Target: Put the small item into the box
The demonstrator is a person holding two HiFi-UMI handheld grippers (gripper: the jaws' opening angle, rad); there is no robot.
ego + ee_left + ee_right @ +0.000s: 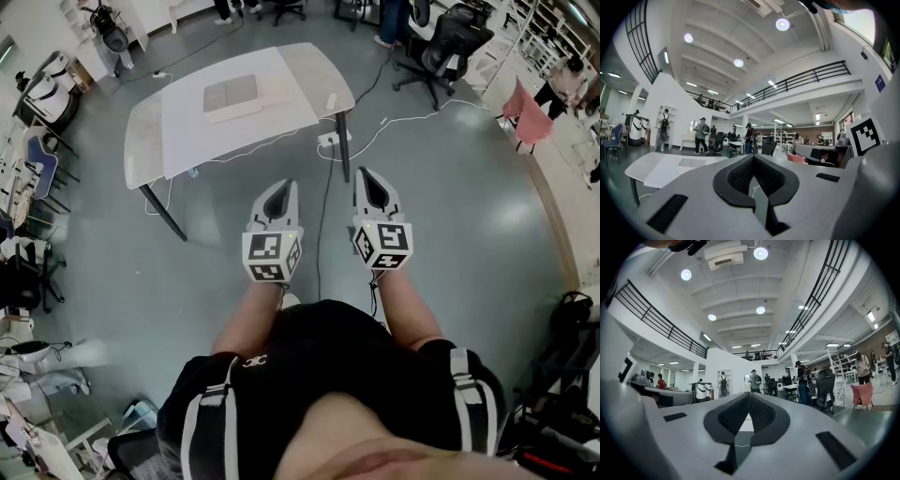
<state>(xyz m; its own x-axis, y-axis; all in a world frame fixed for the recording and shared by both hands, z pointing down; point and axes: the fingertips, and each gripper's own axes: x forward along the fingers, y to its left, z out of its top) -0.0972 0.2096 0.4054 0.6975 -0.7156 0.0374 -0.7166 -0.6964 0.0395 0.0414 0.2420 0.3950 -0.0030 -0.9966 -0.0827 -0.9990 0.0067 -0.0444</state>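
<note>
Holding both claws clenched on nothing, I have the left gripper [278, 190] and right gripper [367, 176] over the floor [450, 187], well apart from the worktop [150, 155]. The box [239, 96] sits mid-worktop. The small item [330, 101] lies near the right edge, too small to identify. I judge it light and rigid, so I'd pinch across its narrow sides.

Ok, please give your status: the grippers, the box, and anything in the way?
Left gripper and right gripper both shut, empty. Box lies on table ahead, not reached. Cable on floor between.
</note>
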